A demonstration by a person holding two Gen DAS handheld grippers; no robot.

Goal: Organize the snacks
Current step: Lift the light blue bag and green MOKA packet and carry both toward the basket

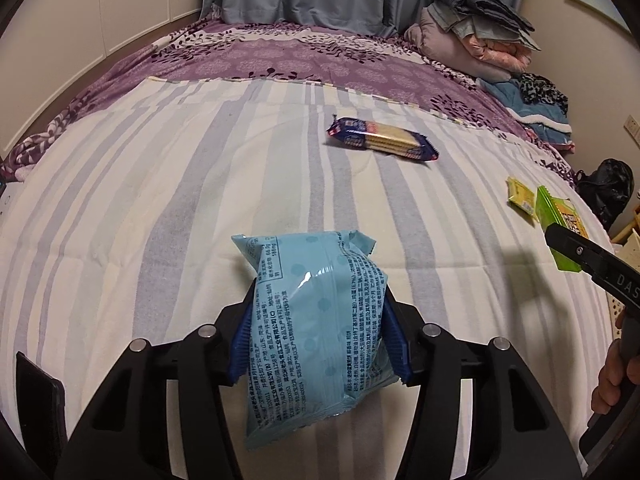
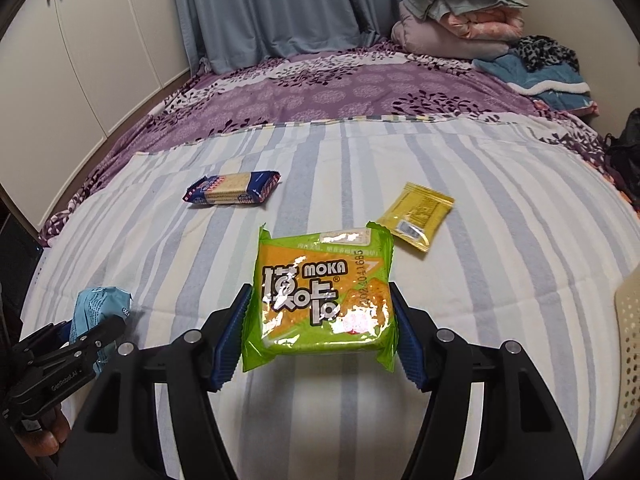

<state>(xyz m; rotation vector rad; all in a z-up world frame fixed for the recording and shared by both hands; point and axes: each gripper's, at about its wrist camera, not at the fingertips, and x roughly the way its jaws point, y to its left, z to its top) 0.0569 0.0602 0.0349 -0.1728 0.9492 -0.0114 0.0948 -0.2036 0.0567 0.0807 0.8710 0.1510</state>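
Observation:
My left gripper [image 1: 318, 330] is shut on a light blue snack bag [image 1: 316, 312], whose sides buckle between the blue pads above the striped bed cover. The same blue bag [image 2: 98, 310] shows at the lower left of the right wrist view. My right gripper [image 2: 318, 330] is shut on a green MOKA cracker pack [image 2: 320, 300], held clear of the bed; from the left wrist view the green pack [image 1: 560, 228] appears at the right edge. A dark blue cracker sleeve [image 1: 382, 140] [image 2: 232, 188] lies farther back on the bed. A small yellow packet [image 2: 416, 216] [image 1: 520, 196] lies to the right.
A pale perforated basket [image 2: 630, 344] stands at the right edge of the bed. Folded blankets [image 2: 460, 16] and clothes are piled at the far right corner. A black bag [image 1: 608, 188] sits beside the bed. White cupboards [image 2: 80, 60] line the left wall. A hand [image 1: 616, 380] holds the right gripper's handle.

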